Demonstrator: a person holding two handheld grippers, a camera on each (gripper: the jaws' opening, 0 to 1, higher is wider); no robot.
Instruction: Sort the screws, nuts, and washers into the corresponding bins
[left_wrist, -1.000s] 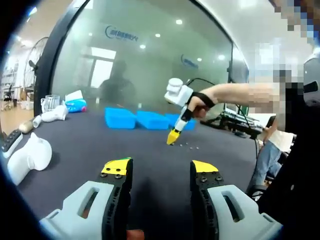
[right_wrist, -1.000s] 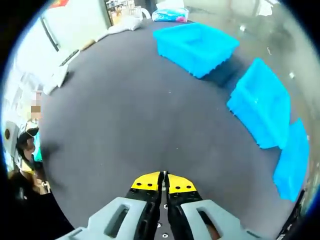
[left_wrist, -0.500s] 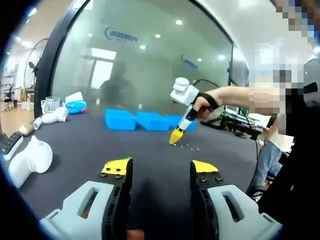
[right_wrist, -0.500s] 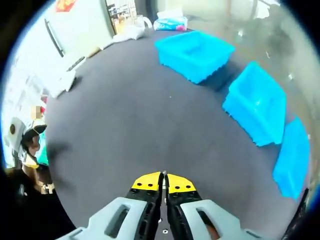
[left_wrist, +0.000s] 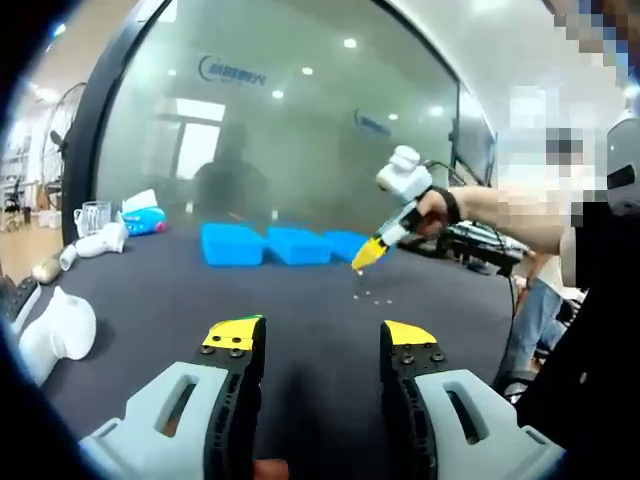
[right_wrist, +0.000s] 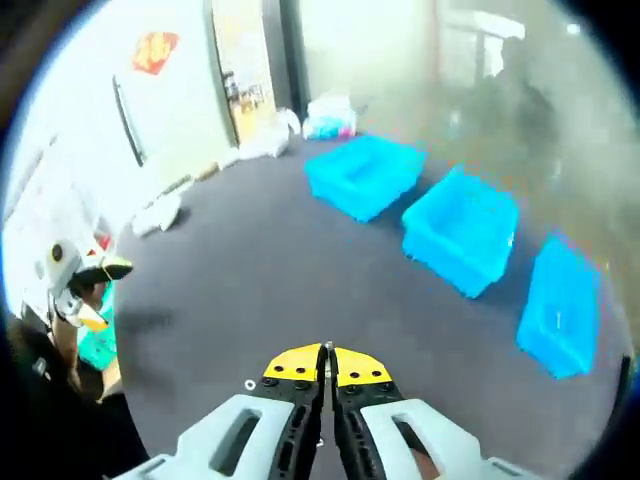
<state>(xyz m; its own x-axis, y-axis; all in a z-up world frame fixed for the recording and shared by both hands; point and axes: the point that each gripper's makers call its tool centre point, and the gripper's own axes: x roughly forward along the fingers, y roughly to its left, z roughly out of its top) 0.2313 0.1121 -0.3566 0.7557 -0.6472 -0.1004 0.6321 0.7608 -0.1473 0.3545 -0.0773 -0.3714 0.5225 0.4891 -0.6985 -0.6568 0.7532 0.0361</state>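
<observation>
My left gripper (left_wrist: 320, 338) stands open low over the dark table (left_wrist: 200, 290), nothing between its yellow tips. Beyond it a hand holds my right gripper (left_wrist: 368, 258) in the air above several small metal parts (left_wrist: 368, 293) scattered on the table. Three blue bins (left_wrist: 232, 243) (left_wrist: 298, 245) (left_wrist: 345, 242) stand in a row behind. In the right gripper view, the right gripper (right_wrist: 327, 362) is shut with its yellow tips together; a tiny pale speck at the tips is too small to name. The bins (right_wrist: 365, 175) (right_wrist: 460, 228) (right_wrist: 560, 305) lie ahead. A small ring-shaped part (right_wrist: 249, 384) lies by the jaws.
White objects (left_wrist: 55, 330) (left_wrist: 95, 240), a glass cup (left_wrist: 90, 212) and a blue-pink pack (left_wrist: 145, 214) sit along the table's left side. A person stands at the right edge. The left gripper (right_wrist: 100, 293) appears at the left of the right gripper view. A glass wall rises behind the bins.
The right gripper has lifted off the table from above the small parts and moved right and up, still shut. Its view now tilts up toward the bins. The left gripper stayed put.
</observation>
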